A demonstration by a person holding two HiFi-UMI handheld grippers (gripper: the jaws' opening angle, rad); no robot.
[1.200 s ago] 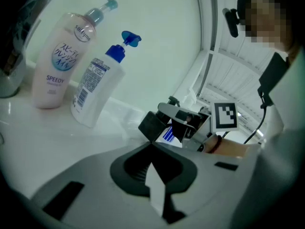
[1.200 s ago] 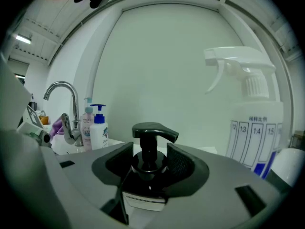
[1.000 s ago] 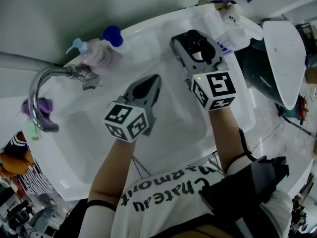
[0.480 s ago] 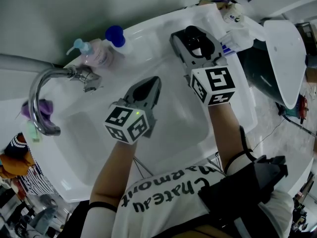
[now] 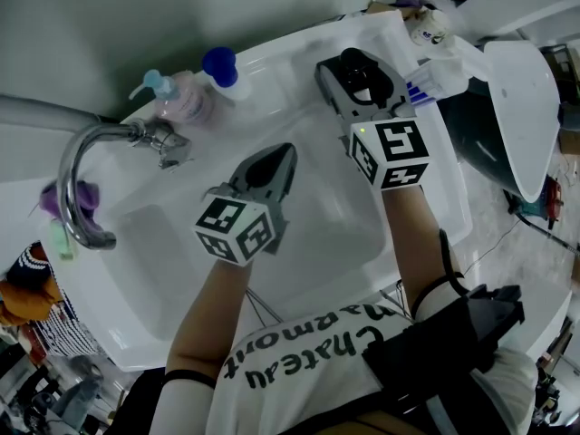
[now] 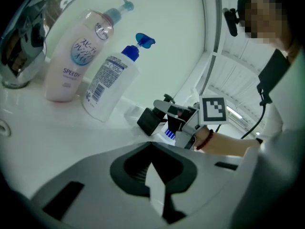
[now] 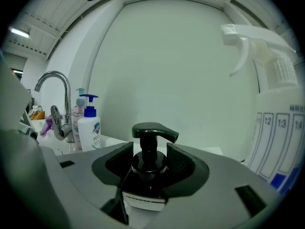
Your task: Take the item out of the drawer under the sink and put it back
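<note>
My right gripper point(image 5: 361, 82) is shut on a black pump bottle point(image 5: 355, 63) at the back right rim of the white sink point(image 5: 299, 39). In the right gripper view the ribbed pads clamp the bottle's neck point(image 7: 148, 160) from both sides, and the pump head point(image 7: 154, 130) sticks up above the jaws. The left gripper view shows that bottle point(image 6: 150, 121) low over the rim, tilted. My left gripper point(image 5: 279, 157) hovers over the basin with its jaws together and nothing in them. No drawer is in view.
A chrome faucet point(image 5: 80, 175) arches over the basin's left side. A pink pump bottle point(image 5: 181, 100) and a white bottle with a blue pump point(image 5: 223, 69) stand on the back rim. A white spray bottle point(image 5: 446, 51) stands right of my right gripper, beside a white lid point(image 5: 521, 107).
</note>
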